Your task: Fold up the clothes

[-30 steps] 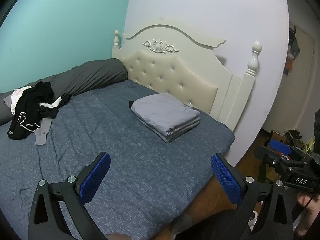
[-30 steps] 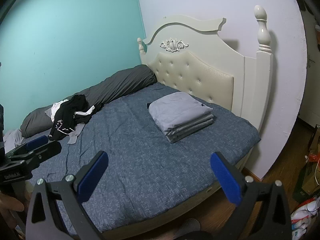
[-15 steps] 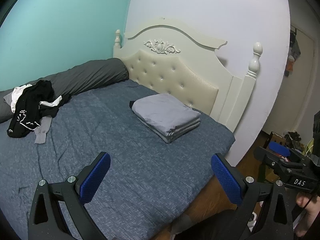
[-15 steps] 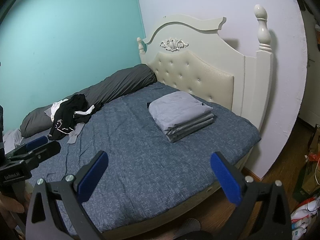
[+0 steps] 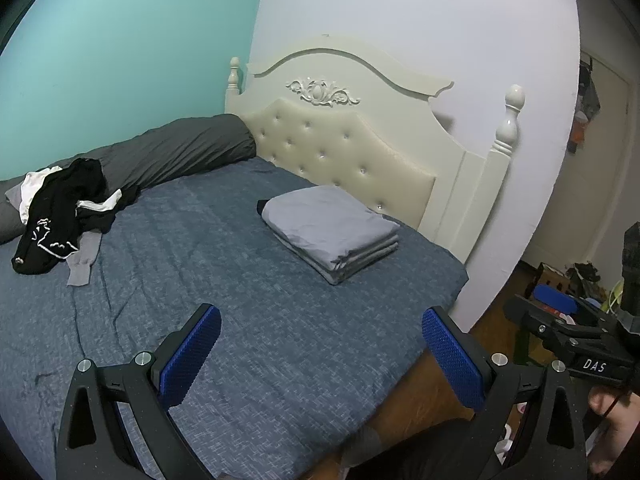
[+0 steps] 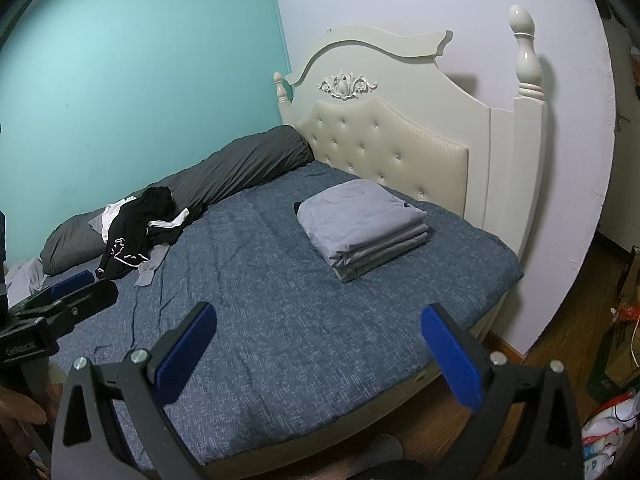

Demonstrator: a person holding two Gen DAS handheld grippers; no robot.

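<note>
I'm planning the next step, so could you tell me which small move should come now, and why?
Probably reach the left gripper toward the black garment pile by the grey bolster. Both grippers are open and empty, the right gripper included, and the folded grey stack looks finished.

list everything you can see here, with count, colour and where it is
folded stack: one, light grey, on the bed near the headboard
unfolded clothes pile: one heap, black with white and grey pieces, far side of the bed
rolled duvet: one, dark grey, along the teal wall
bed cover: one, blue-grey, over the mattress
headboard: one, cream, tufted, against the pale wall
floor clutter: several items, mixed colours, beside the bed
left gripper: one, black with blue pads, open, empty
right gripper: one, same colours, open, empty
</note>
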